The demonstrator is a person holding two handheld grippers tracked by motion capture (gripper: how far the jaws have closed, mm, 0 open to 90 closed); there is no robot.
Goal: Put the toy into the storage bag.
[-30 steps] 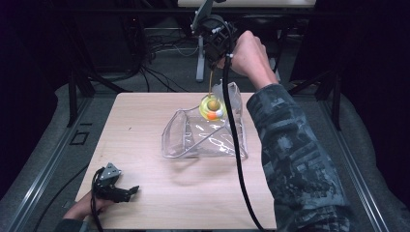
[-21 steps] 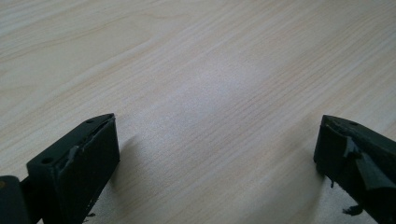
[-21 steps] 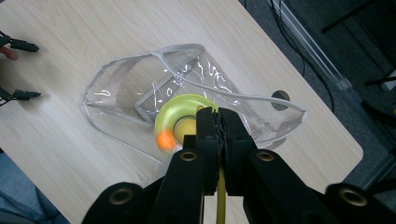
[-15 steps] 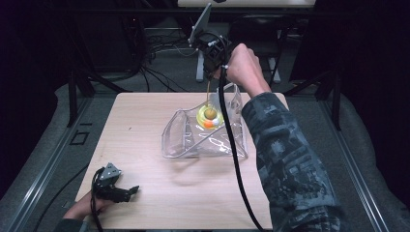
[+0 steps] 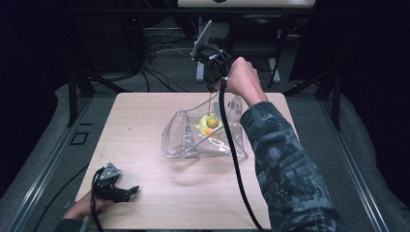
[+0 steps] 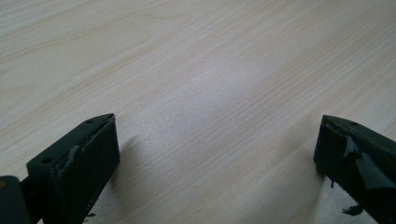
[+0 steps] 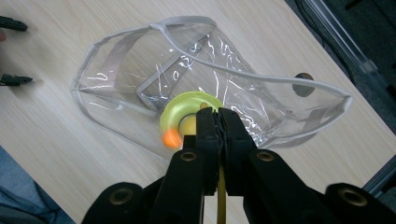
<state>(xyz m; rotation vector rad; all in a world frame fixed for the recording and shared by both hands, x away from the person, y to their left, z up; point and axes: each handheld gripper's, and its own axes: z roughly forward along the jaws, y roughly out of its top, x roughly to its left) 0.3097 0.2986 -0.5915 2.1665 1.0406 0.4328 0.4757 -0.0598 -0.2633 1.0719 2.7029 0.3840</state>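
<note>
While the toy (image 5: 210, 123) hangs by its yellow strap from the clenched right tongs (image 5: 211, 88) at the clear bag's (image 5: 203, 140) mouth, dropping it in looks unfinished. The left tongs (image 6: 217, 154) rest released on the table (image 6: 196, 70). From the right tongs, the bag (image 7: 140, 79) holds nothing else.

On the table (image 5: 145, 125) we see a pouch (image 5: 183, 140) lying a little right of the middle, its mouth turned toward the far right corner. Over that mouth a ring toy (image 5: 210, 123) hangs on a strap (image 5: 209, 102) pinched in the right claw (image 5: 211, 87), which stands above the table's far edge. The left claw (image 5: 126, 191) rests on the near left corner, well apart from the pouch, its 2 jaws spread over bare table.
</note>
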